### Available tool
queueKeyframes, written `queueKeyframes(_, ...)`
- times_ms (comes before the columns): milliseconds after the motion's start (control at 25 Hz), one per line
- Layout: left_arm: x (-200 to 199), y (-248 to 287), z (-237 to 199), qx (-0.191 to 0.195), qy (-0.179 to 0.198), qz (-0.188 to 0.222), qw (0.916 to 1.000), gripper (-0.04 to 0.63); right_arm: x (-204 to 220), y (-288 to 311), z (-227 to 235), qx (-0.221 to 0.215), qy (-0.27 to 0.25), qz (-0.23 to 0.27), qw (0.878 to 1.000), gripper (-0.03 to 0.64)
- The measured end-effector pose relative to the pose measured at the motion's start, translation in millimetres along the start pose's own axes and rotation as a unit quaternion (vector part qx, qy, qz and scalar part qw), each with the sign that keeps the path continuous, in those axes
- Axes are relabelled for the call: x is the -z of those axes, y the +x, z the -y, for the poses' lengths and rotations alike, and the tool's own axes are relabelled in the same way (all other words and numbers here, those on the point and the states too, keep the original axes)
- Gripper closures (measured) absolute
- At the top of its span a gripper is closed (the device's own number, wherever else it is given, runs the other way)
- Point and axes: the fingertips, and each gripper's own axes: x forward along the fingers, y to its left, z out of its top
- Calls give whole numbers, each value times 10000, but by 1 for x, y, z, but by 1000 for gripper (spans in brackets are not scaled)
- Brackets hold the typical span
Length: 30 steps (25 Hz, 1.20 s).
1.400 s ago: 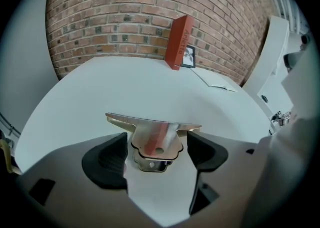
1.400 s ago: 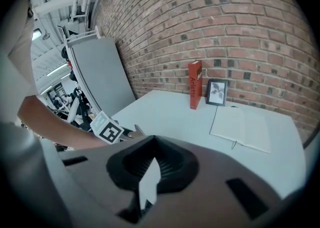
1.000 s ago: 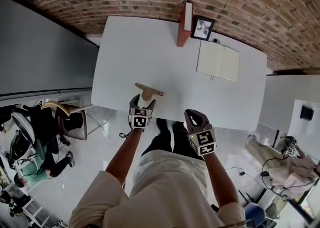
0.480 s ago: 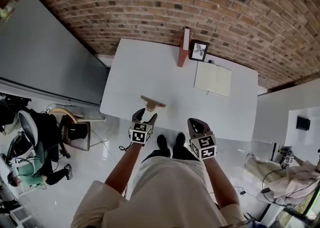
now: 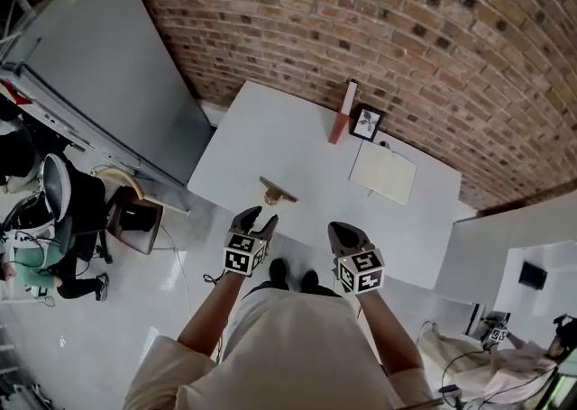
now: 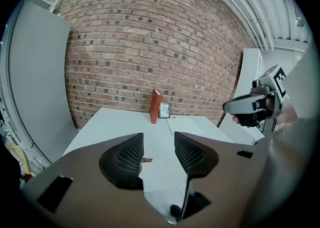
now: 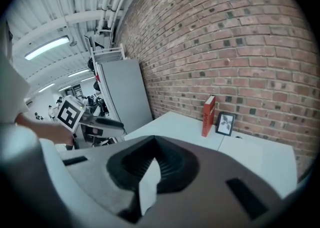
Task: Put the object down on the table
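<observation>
Head view: white table (image 5: 261, 129) against a brick wall (image 5: 361, 21). Wooden object (image 5: 277, 190) lies flat on the table near the front edge, free of both tools. Left gripper (image 5: 258, 216) is just short of the object, off the table edge, not touching it. Right gripper (image 5: 346, 235) is beside it, also at the front edge, well apart from the object. At the far side stand a red book (image 5: 343, 112) and a photo frame (image 5: 368, 124); a notebook (image 5: 383, 172) lies flat in front of them. Grey panel (image 5: 117, 66) at left, with a seated person (image 5: 45, 246) below it.

Left gripper view: left gripper (image 6: 158, 140) has its jaws spread and closing, with only bare table between the pads. A sliver of the object (image 6: 146, 160) shows beyond the left pad, resting on the table. Book (image 6: 156, 105) and frame (image 6: 164, 110) are at the far edge. The right gripper (image 6: 252, 106) is in the air at right.

Right gripper view: right gripper (image 7: 152, 147) has its pads pressed together, holding nothing. Book (image 7: 209, 116) and frame (image 7: 225, 123) stand by the wall. The left gripper (image 7: 100, 121) is visible at left.
</observation>
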Motion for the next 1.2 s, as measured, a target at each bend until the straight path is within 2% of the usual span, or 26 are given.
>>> queueKeyframes(360, -14, -59, 29, -555, -237, 469, 9971, 474, -15, -30, -25, -832, -495, 203, 9951, 615)
queueKeyframes(600, -18, -88, 44, -868, -350, 716, 9930, 511, -21, -46, -33, -1160, -871, 300, 9890, 614)
queueKeyframes(920, -17, -122, 54, -1195, -565, 1043, 9857, 561, -26, -55, -42, -1356, -957, 412, 9853, 614)
queueKeyframes(1200, -26, -153, 52, -1153, -476, 1308, 9835, 601, -34, -64, -65, -1379, -977, 610, 9837, 614)
